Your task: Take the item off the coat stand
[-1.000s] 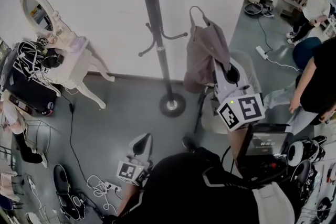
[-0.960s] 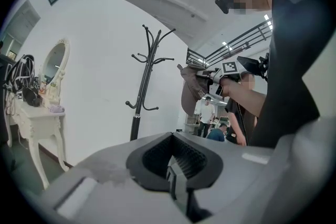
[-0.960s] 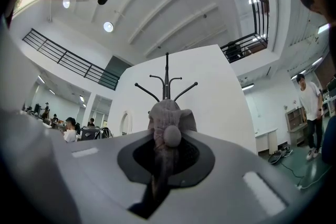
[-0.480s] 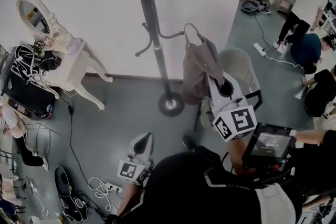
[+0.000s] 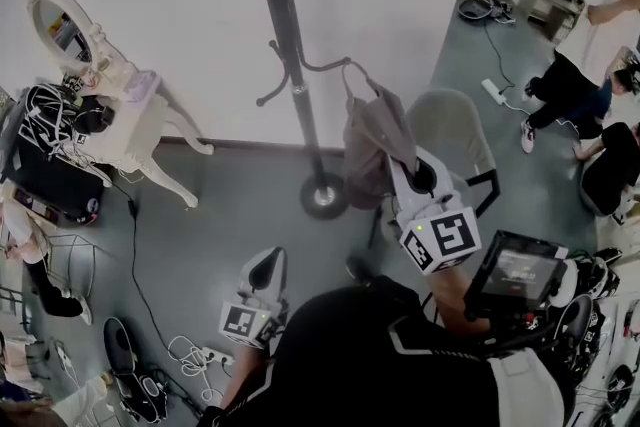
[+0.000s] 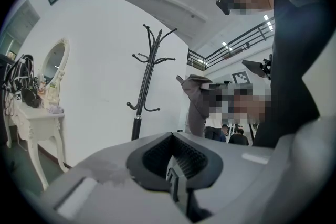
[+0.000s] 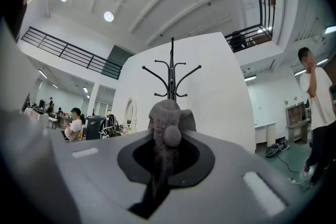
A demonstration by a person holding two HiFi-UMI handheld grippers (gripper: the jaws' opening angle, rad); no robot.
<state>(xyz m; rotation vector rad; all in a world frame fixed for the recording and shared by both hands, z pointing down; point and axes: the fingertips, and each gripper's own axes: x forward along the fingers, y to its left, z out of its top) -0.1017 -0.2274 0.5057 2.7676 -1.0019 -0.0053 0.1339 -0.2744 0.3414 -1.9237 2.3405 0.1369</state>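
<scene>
Here we hold the grey garment (image 5: 372, 130) in our right gripper (image 5: 402, 163), whose jaws are closed tight on a bunched fold of its cloth. In the right gripper view the fabric rises in a lump between the jaws and hides the lower pole of the black coat stand (image 5: 290, 45) behind it. The garment hangs off the stand, just to its right in the head view, with its thin loop (image 5: 352, 75) standing up near one of the lower hooks. From the left gripper view we see a clear gap between the stand and the cloth. A pale chair (image 5: 455, 130) stands right behind the garment. Our left gripper (image 5: 268, 260) sits low, near our body and over the grey floor (image 5: 220, 215), with its jaws together and nothing between them. A white dressing table (image 5: 140, 115) with an oval mirror (image 5: 62, 25) stands by the wall, well left of the stand.
</scene>
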